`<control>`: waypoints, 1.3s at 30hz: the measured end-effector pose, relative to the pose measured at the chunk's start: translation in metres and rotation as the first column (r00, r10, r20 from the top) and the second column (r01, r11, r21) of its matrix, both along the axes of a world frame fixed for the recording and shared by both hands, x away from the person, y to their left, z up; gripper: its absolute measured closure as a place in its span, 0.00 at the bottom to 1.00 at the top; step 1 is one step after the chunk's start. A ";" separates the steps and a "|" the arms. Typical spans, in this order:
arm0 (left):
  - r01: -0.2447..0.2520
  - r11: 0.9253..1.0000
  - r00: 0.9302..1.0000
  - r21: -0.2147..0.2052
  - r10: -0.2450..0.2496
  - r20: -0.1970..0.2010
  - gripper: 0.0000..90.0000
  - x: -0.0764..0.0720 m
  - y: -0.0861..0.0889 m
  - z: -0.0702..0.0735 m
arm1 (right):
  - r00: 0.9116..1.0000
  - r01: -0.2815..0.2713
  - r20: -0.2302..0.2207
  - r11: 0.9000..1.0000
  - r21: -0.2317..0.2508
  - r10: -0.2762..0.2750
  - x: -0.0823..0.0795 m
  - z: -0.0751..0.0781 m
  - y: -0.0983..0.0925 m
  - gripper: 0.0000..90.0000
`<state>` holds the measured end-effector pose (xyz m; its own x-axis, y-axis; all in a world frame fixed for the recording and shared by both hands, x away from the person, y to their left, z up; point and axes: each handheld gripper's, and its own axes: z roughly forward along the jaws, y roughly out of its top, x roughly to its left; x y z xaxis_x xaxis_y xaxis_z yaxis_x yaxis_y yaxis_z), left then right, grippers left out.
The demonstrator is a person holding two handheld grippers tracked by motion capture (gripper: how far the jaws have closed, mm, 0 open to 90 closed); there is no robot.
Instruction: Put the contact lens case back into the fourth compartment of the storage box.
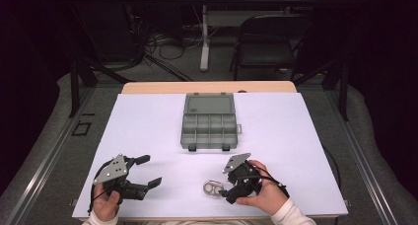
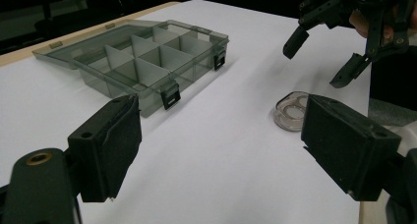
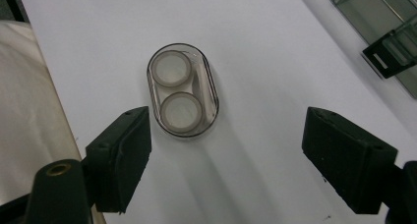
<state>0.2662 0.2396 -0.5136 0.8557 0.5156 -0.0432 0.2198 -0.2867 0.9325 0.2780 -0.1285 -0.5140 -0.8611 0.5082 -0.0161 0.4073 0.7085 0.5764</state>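
White sheeting covers the table (image 1: 148,131) in the high view. A grey-clear plastic organiser (image 1: 209,122) lies open at 12 o'clock, its lid flat behind its divided cells. A small oval case (image 1: 212,188) sits at 6 o'clock, just beside the right gripper (image 1: 227,193), whose jaws stand apart. The left gripper (image 1: 148,170), at 8 o'clock, is spread wide and holds nothing.

From the left gripper view, the organiser (image 2: 147,62) shows thin smoky walls and black latches. The case (image 2: 291,111) is a shallow clear dish.

From the right gripper view, the case (image 3: 182,89) lies at 11 o'clock between wide, matte, foam-faced jaws; two pale round rings sit inside it. Likely next is a pickup. Centre the jaws across the narrow sides, lower squarely, and close gently, since smooth plastic may slip.
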 end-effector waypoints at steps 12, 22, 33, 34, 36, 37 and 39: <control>-0.002 1.000 1.000 0.006 0.002 -0.001 0.18 0.000 0.000 0.000 | 0.998 -0.060 0.000 0.998 -0.018 0.060 0.001 0.001 0.021 0.25; -0.001 1.000 1.000 0.010 0.001 -0.003 0.18 0.000 0.000 0.000 | 0.997 -0.072 -0.021 0.997 -0.019 0.071 0.001 0.000 0.030 0.29; -0.004 1.000 1.000 0.009 0.004 -0.005 0.18 0.001 0.000 -0.001 | 0.994 -0.107 -0.035 0.993 -0.042 0.105 0.003 0.003 0.035 0.38; -0.005 1.000 1.000 0.009 0.005 -0.005 0.18 0.001 0.000 -0.001 | 0.992 -0.119 -0.035 0.992 -0.052 0.117 0.004 0.003 0.036 0.38; -0.007 1.000 1.000 0.011 0.007 -0.005 0.18 0.000 0.000 0.000 | 0.992 -0.122 -0.045 0.991 -0.064 0.119 0.004 0.003 0.037 0.38; -0.007 1.000 1.000 0.011 0.007 -0.005 0.18 0.000 0.000 0.000 | 0.991 -0.128 -0.050 0.989 -0.068 0.125 0.004 0.002 0.038 0.38; -0.008 1.000 1.000 0.012 0.008 -0.005 0.18 0.000 0.000 -0.001 | 0.990 -0.132 -0.059 0.988 -0.076 0.128 0.005 0.000 0.040 0.36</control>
